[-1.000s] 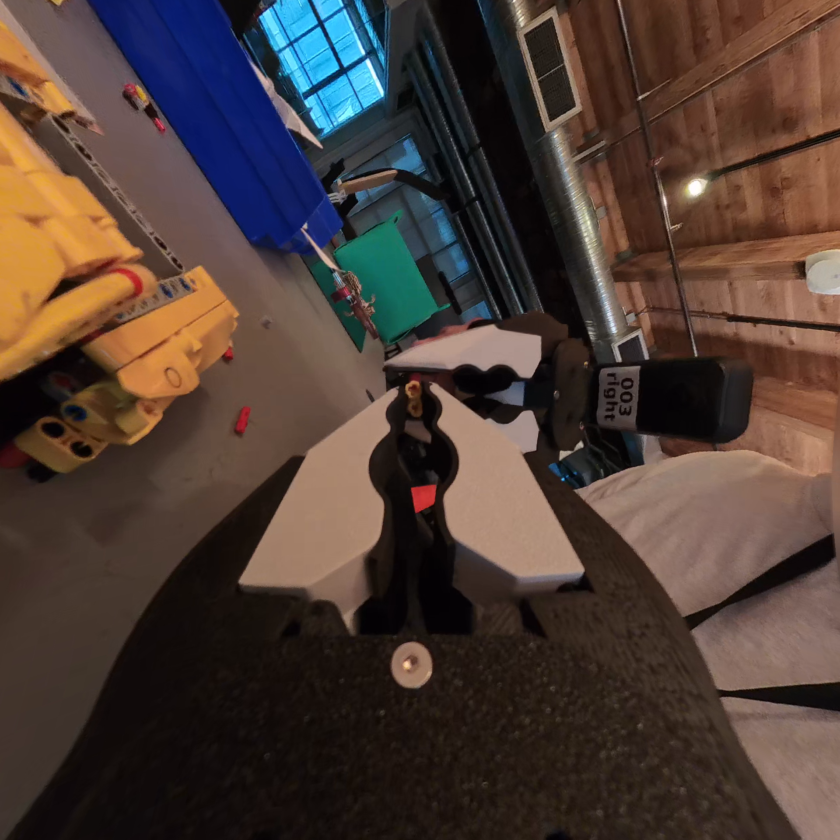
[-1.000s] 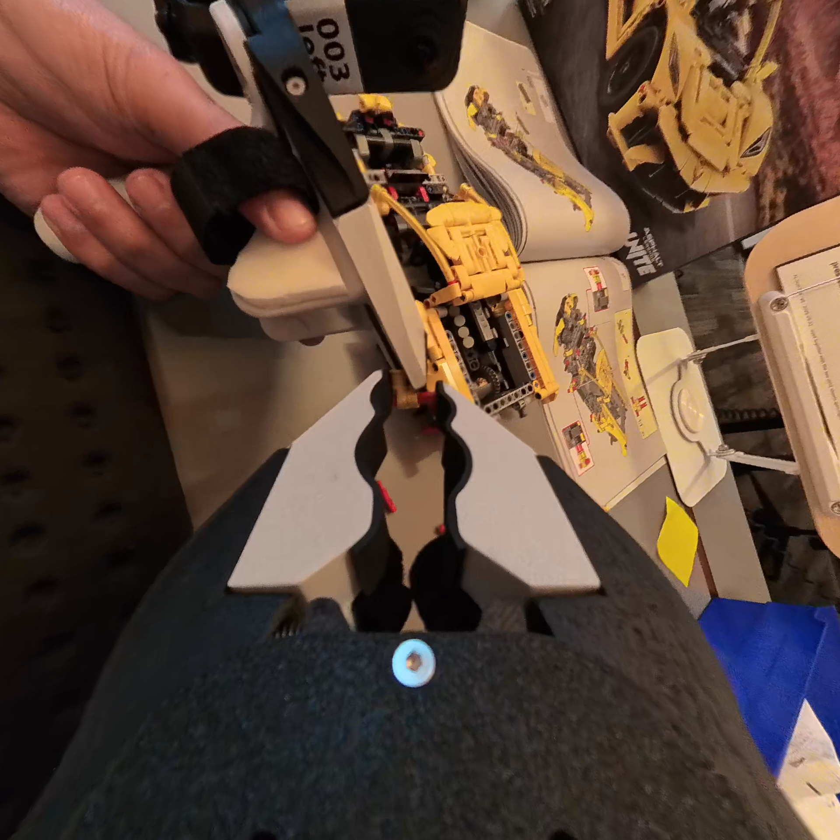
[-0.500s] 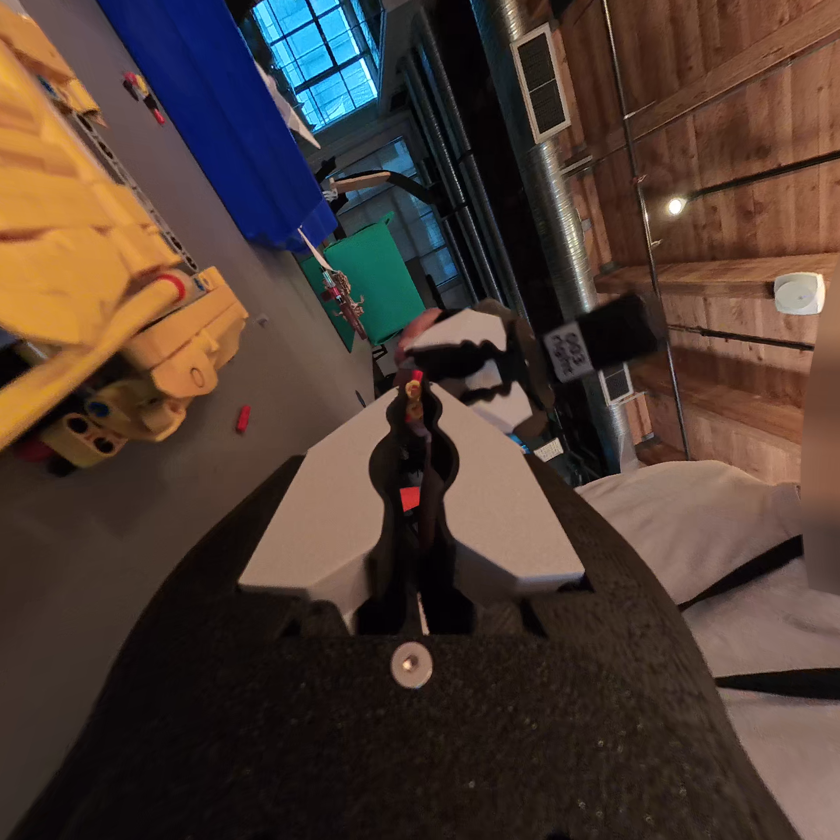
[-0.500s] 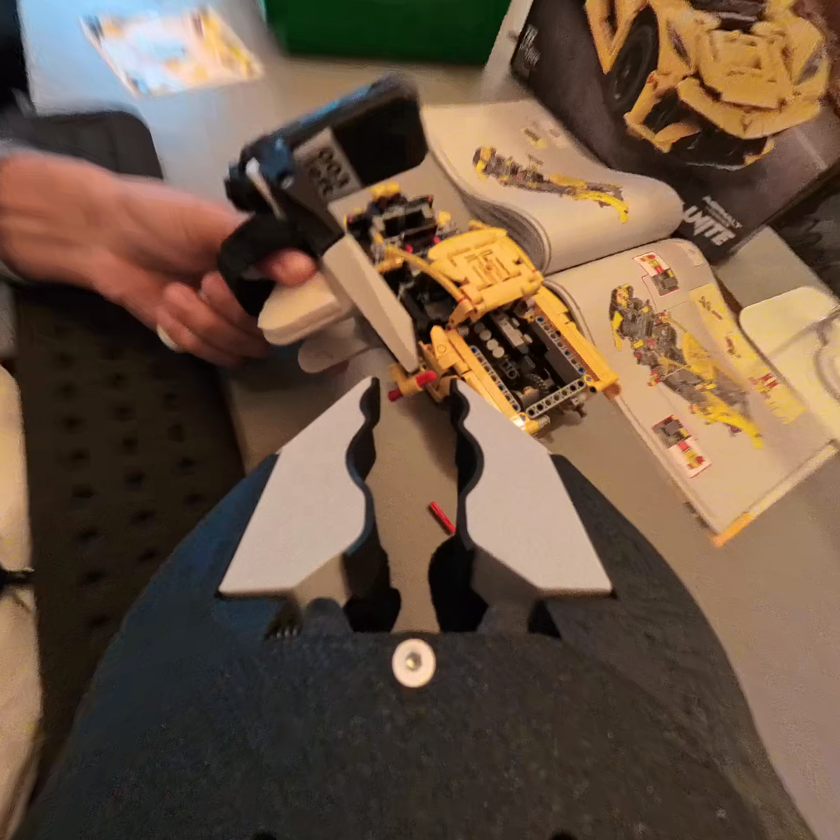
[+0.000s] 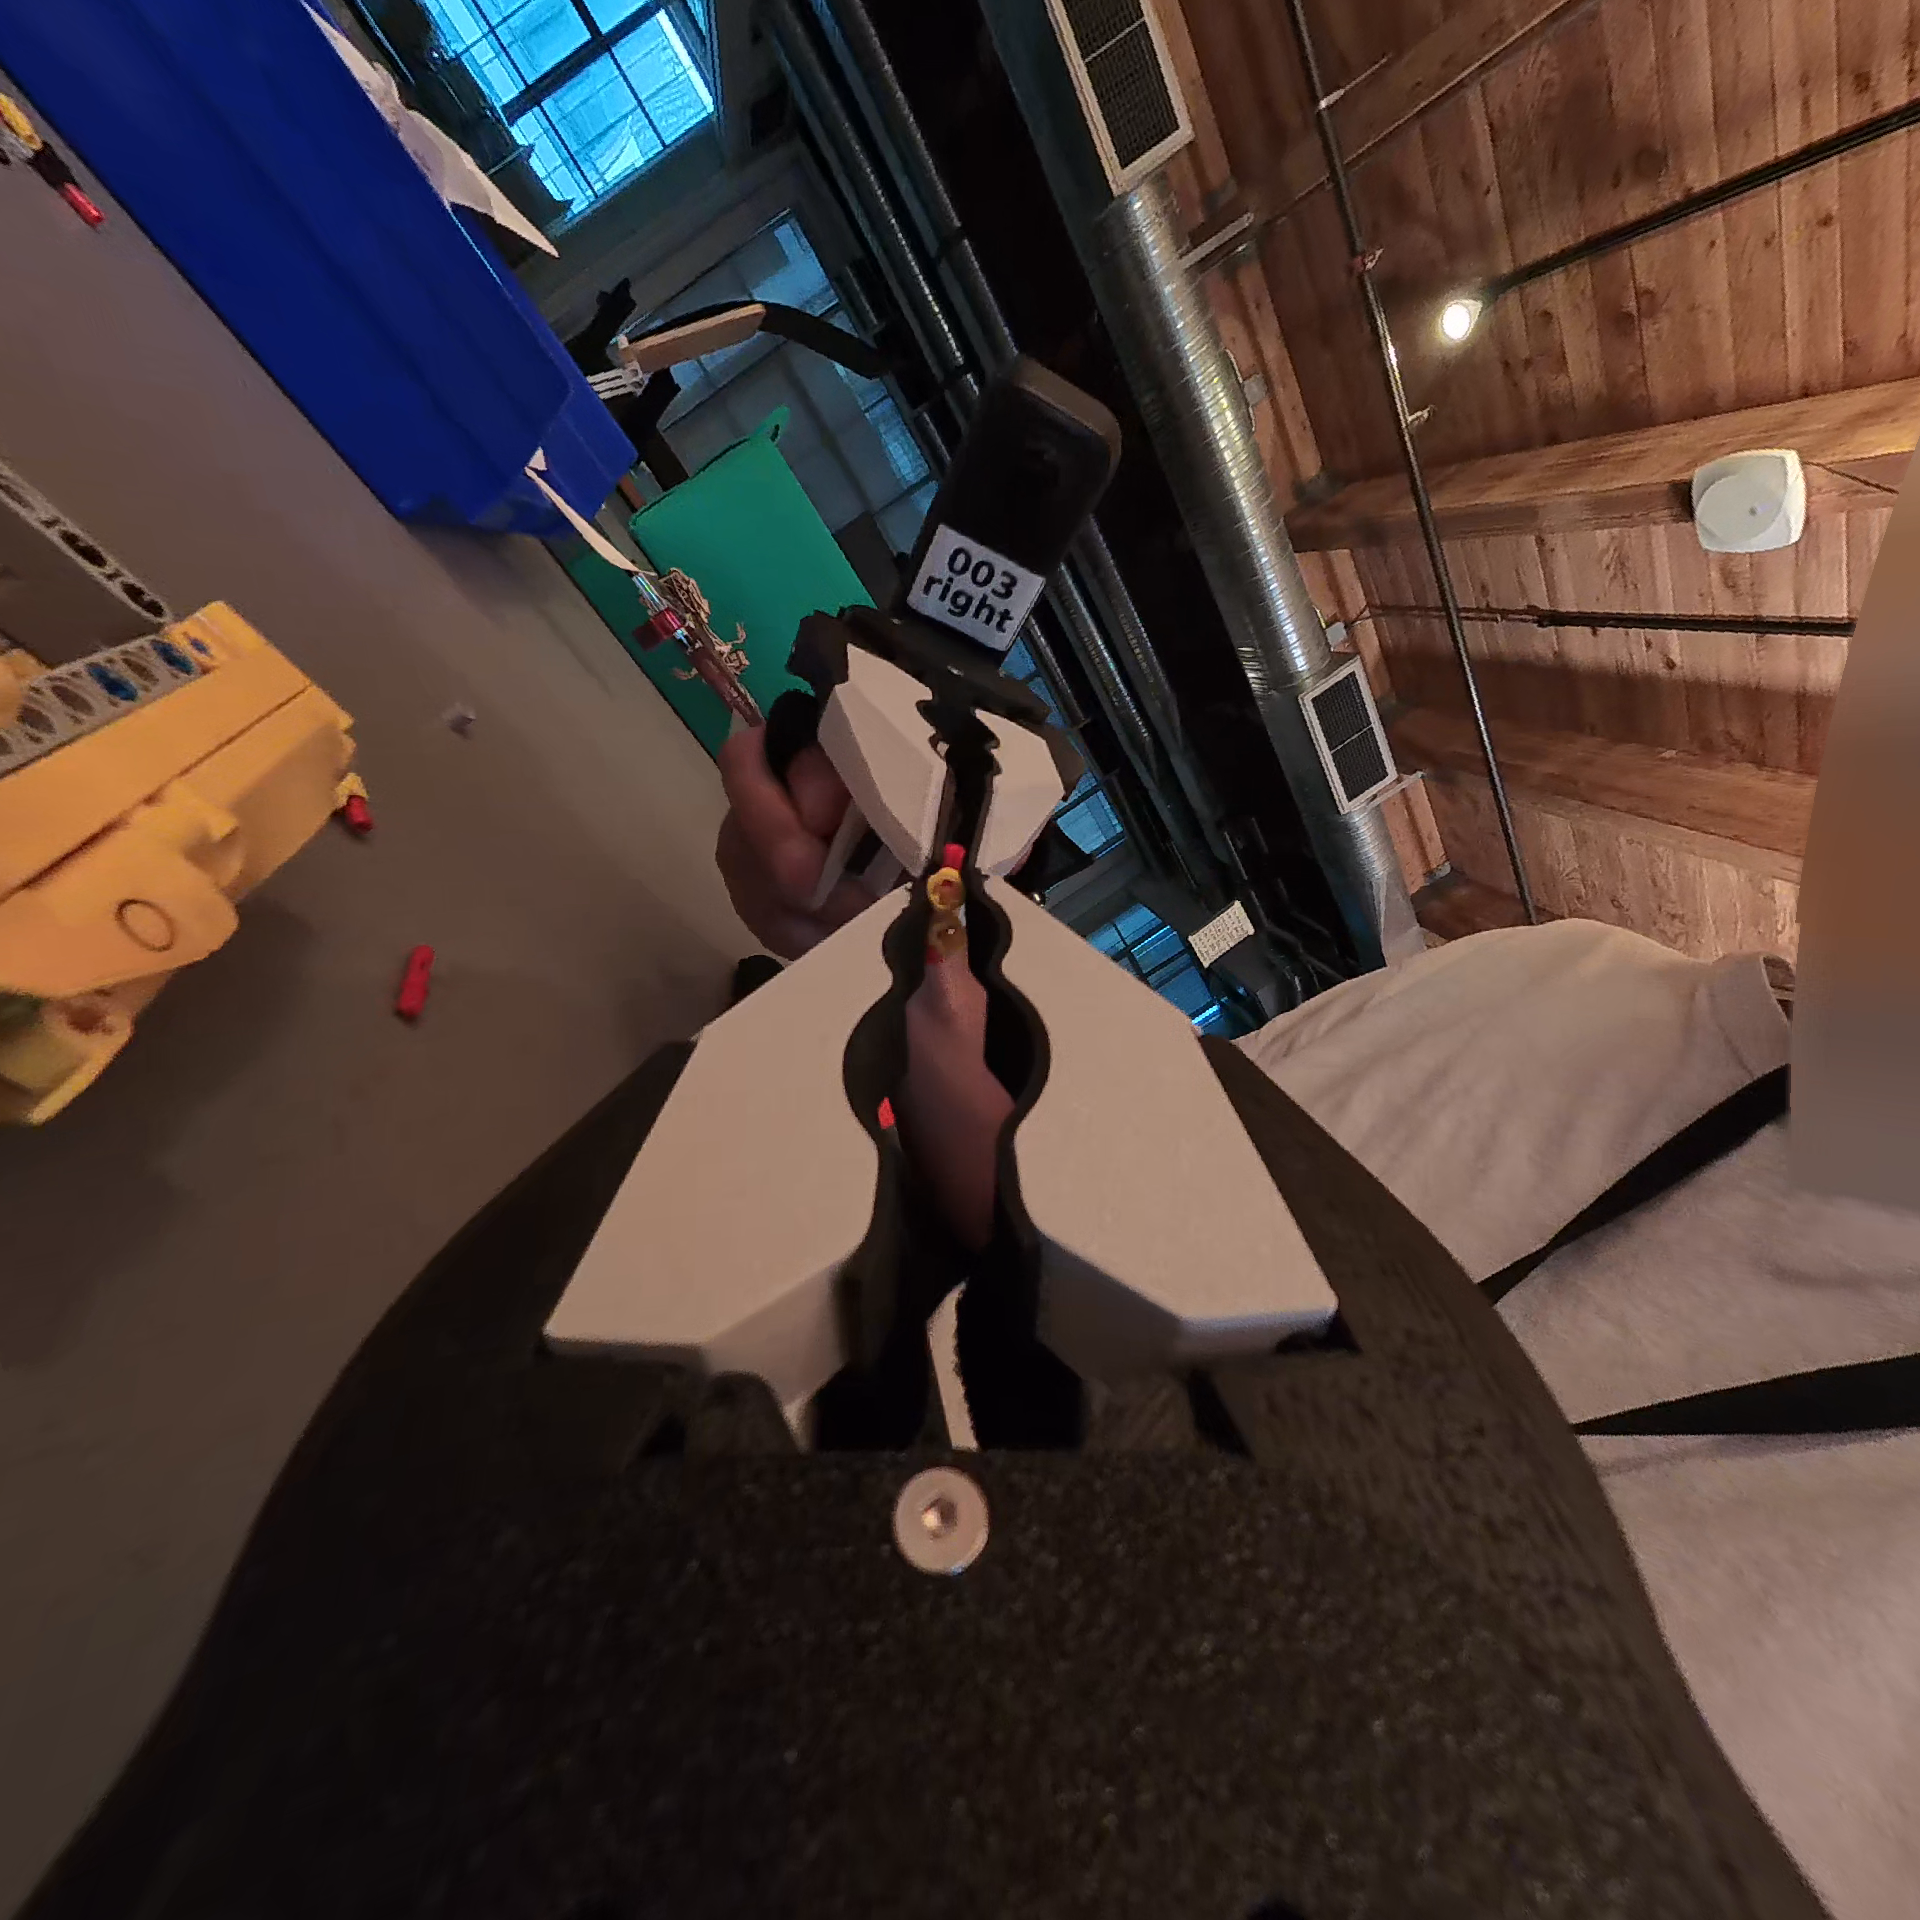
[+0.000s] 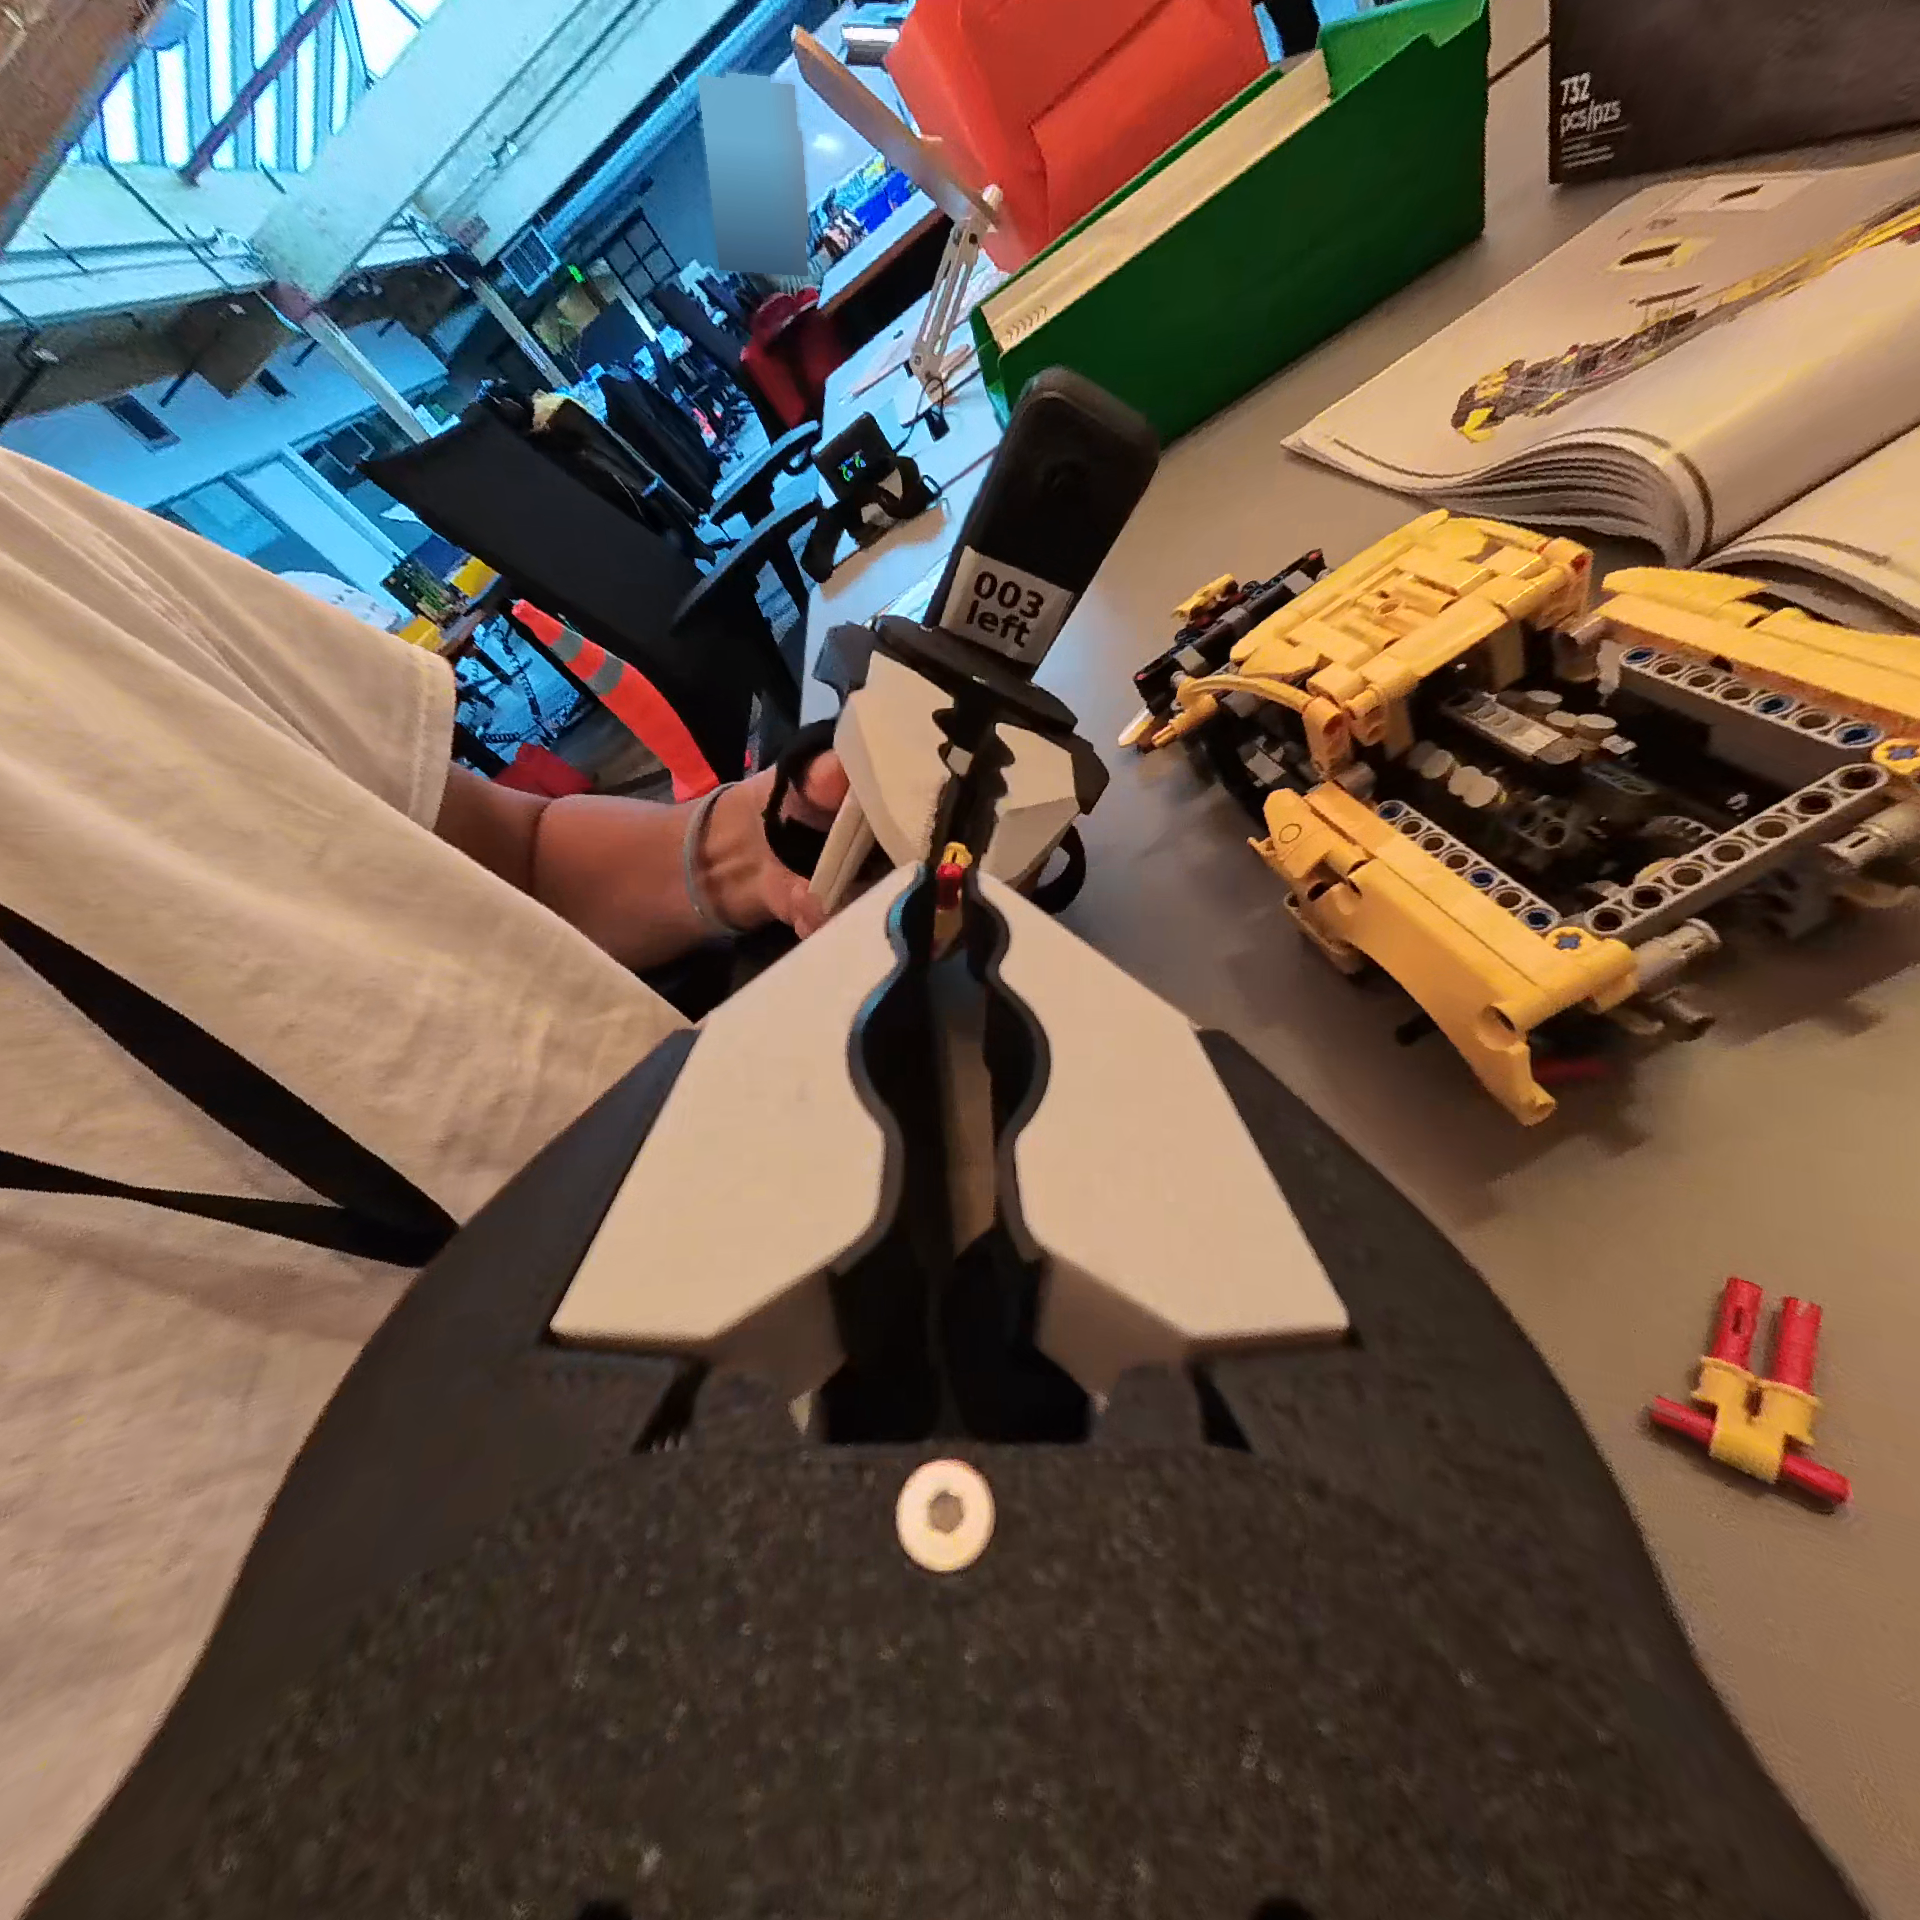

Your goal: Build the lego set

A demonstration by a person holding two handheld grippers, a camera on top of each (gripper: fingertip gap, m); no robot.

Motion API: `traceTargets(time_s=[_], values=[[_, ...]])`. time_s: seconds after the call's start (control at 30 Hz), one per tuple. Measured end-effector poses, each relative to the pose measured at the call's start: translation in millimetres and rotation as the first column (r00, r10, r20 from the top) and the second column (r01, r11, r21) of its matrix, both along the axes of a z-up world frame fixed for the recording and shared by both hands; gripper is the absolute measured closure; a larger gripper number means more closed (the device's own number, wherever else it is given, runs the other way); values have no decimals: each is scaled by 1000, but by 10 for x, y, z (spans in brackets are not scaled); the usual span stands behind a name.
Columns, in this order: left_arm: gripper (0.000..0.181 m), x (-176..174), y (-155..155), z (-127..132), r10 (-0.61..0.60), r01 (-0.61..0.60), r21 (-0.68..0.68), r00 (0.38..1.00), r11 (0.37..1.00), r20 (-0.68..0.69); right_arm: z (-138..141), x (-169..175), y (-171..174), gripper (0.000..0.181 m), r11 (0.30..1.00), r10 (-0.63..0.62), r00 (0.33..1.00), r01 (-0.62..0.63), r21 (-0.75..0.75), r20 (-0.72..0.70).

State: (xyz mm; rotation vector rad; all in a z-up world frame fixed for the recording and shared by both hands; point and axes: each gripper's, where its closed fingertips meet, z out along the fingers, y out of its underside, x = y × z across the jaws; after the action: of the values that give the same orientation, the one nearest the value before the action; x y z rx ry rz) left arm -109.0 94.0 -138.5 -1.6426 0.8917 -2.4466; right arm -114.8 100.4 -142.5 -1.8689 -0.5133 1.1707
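My left gripper (image 5: 945, 912) is shut on a small yellow connector (image 5: 945, 891), held in the air above the table's near edge. A red pin (image 5: 952, 854) sticks out of the connector toward my right gripper (image 5: 961, 805), which meets it tip to tip. In the right wrist view my right gripper (image 6: 948, 885) is shut on the red pin (image 6: 947, 875), with the yellow connector (image 6: 957, 854) just beyond it in my left gripper (image 6: 964, 805). The half-built yellow car (image 6: 1455, 790) sits on the grey table (image 6: 1558, 1195) to the right; it also shows in the left wrist view (image 5: 125, 831).
A small red-and-yellow subassembly (image 6: 1756, 1397) lies on the table near my right gripper. Loose red pins (image 5: 414, 979) lie by the car. An open instruction booklet (image 6: 1714, 384), a green box (image 6: 1247, 270) and a blue bin (image 5: 312, 239) stand beyond. A person's white shirt (image 6: 260, 831) is close by. Less than 4 cm separates the two grippers' tips. From either gripper's tips it is about 15 centimeters to the small red-and-yellow subassembly (image 6: 1756, 1397).
My right gripper has swung round from beside the car to face my left gripper and has gone from open to shut on the red pin. My left gripper stays shut on the connector.
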Motion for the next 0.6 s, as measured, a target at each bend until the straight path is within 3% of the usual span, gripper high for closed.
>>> traceTargets(time_s=[0.1,0.13,0.17,0.27,0.4,0.47,0.6], values=[[175,2,2,6,2,-2,12,1000,1000,1,-3,2,-5,179,1000,-12,999,12,-15,-39],[167,2,21,27,15,-15,11,1000,1000,12,17,14,14,179,999,-30,996,28,-32,-83],[155,8,66,29,43,-43,14,999,999,11,39,59,69,179,996,-78,988,72,-48,-133],[153,2,177,39,120,-120,43,993,992,21,179,205,194,179,977,-214,910,204,-68,-356],[159,55,132,77,139,-142,89,989,986,43,212,153,260,179,949,-297,841,311,-45,-452],[177,52,167,103,156,-161,82,986,984,56,187,88,274,179,949,-299,828,309,-57,-474],[178,44,198,78,182,-186,113,982,976,43,146,101,273,179,952,-296,820,298,-77,-489]])
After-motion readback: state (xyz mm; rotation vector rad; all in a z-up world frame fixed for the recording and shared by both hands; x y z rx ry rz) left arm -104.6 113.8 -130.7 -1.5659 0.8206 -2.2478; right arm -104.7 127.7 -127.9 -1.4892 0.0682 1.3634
